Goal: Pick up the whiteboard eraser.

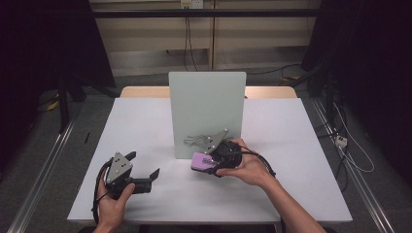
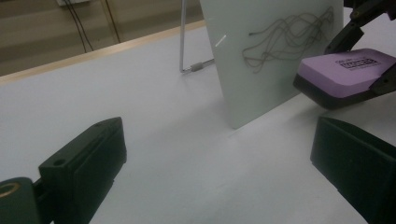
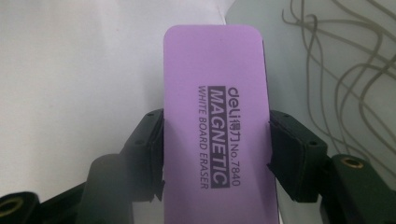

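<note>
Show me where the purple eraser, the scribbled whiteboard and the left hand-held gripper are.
purple eraser (image 3: 215, 116): right gripper view, middle of its printed purple top.
whiteboard (image 1: 206, 104): high view, bare part of its upright face above the scribbles.
left hand-held gripper (image 1: 143, 168): high view, midway between its open fingertips.

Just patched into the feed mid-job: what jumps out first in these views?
The purple whiteboard eraser stands out most, clamped between the right gripper's black fingers near the table's middle. Right behind it stands an upright pale whiteboard with a dark scribble low on its face, close to the eraser. The left gripper rests open toward the table's front left, holding nothing.
</note>
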Available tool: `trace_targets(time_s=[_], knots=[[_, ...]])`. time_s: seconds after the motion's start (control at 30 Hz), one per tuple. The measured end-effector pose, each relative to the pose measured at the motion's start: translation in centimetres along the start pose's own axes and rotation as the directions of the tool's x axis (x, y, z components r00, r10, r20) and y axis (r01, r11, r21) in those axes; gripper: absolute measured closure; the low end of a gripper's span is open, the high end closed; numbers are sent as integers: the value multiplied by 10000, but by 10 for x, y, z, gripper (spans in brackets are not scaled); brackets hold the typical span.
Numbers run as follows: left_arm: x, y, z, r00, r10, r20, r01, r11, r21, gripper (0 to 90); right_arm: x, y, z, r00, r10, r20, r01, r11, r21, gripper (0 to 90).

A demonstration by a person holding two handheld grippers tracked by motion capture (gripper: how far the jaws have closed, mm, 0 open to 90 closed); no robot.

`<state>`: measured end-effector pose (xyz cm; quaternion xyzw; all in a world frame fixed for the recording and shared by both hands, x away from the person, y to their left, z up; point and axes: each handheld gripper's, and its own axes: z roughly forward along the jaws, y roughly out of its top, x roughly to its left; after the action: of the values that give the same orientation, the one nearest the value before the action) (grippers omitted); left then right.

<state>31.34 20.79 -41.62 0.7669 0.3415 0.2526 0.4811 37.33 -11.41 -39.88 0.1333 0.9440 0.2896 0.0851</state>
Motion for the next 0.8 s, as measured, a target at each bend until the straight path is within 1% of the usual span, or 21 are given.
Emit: trace_targets(time_s=[0.07, 0.1, 0.23, 0.27, 0.3, 0.37, 0.47, 0.5, 0.57, 0.7, 0.8], knots=[[0, 0, 0, 10000, -30, -9, 30, 10000, 2, 34, 3, 0, -3, 9999, 54, 159, -53, 10000, -76, 414], [0, 0, -1, 10000, -58, -42, 58, 10000, 8, 34, 3, 0, -4, 9998, 114, 168, -110, 9996, -252, 414], [0, 0, -2, 10000, -16, -48, 16, 10000, -16, 34, 2, -5, -11, 9979, 599, 238, -588, 9972, -460, 414], [0, 0, -1, 10000, -31, -68, 31, 10000, -12, 34, 2, -6, -12, 9975, 645, 285, -629, 9967, -517, 414], [0, -1, -1, 9999, -121, -91, 121, 9999, -4, 34, 3, -7, -14, 9975, 674, 223, -662, 9965, -509, 415], [0, -1, -1, 9998, -193, -93, 193, 9998, -9, 35, 4, -7, -15, 9976, 647, 260, -634, 9968, -488, 415], [2, -2, -3, 9999, -101, -70, 101, 9999, 31, 34, 5, -11, -18, 9968, 713, 358, -696, 9965, -465, 414], [2, -2, -3, 9998, -200, -65, 200, 9998, 26, 34, 6, -13, -19, 9966, 719, 414, -702, 9967, -412, 415], [2, -4, -2, 9995, -330, -26, 331, 9994, 67, 34, 6, -17, -22, 9951, 886, 440, -867, 9953, -438, 415], [2, -3, -1, 9993, -371, -56, 371, 9993, 51, 34, 2, -26, -29, 9902, 1246, 626, -1193, 9895, -816, 415], [2, -3, -1, 9994, -329, -77, 329, 9994, 51, 35, 2, -31, -34, 9876, 1358, 788, -1270, 9861, -1075, 415]])
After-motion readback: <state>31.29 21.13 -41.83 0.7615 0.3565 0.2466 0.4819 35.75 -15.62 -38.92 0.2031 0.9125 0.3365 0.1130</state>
